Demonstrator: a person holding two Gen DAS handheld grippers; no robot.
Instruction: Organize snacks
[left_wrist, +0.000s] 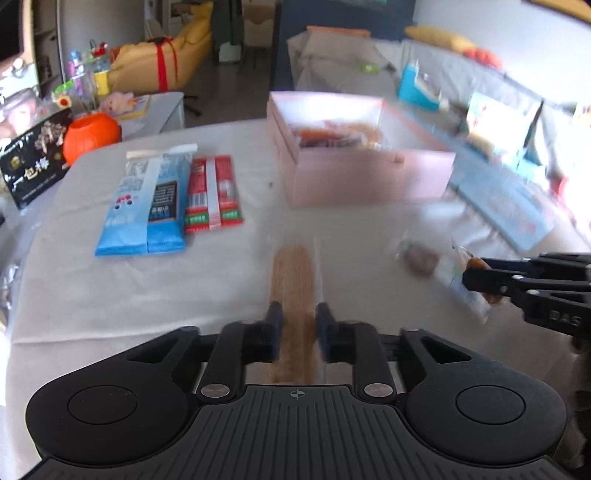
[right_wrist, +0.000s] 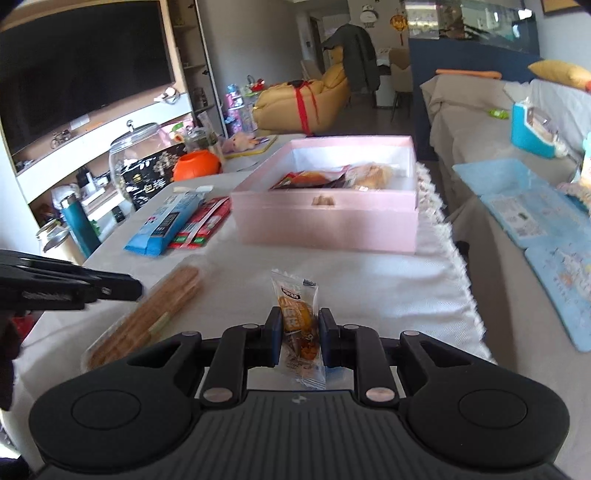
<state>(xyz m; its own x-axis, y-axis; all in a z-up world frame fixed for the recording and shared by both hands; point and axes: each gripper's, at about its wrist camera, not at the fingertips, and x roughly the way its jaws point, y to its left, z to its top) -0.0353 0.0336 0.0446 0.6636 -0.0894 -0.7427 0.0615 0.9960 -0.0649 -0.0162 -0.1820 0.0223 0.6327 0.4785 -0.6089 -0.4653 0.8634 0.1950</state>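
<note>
Pink box (right_wrist: 325, 221) at 12 o'clock holds a few snacks. Right gripper (right_wrist: 298, 332) clamped on orange snack pack (right_wrist: 299, 325); left gripper (left_wrist: 298, 328) straddles biscuit pack (left_wrist: 293, 280), probably gripping, view blurred. Blue pack (left_wrist: 147, 206) and red pack (left_wrist: 212, 195) at 10 o'clock not yet boxed.

Left wrist view is motion-blurred: pink box (left_wrist: 364, 147) contents are smeared, and I can't read the small wrapped snack (left_wrist: 421, 258) beside my right hand-held gripper (left_wrist: 480, 278), whose body is cut off by the right edge. The biscuit pack (left_wrist: 294, 295) runs under my left hand-held gripper (left_wrist: 298, 325), near end hidden. In the right wrist view the orange packet (right_wrist: 299, 325) print is too small to read.
</note>
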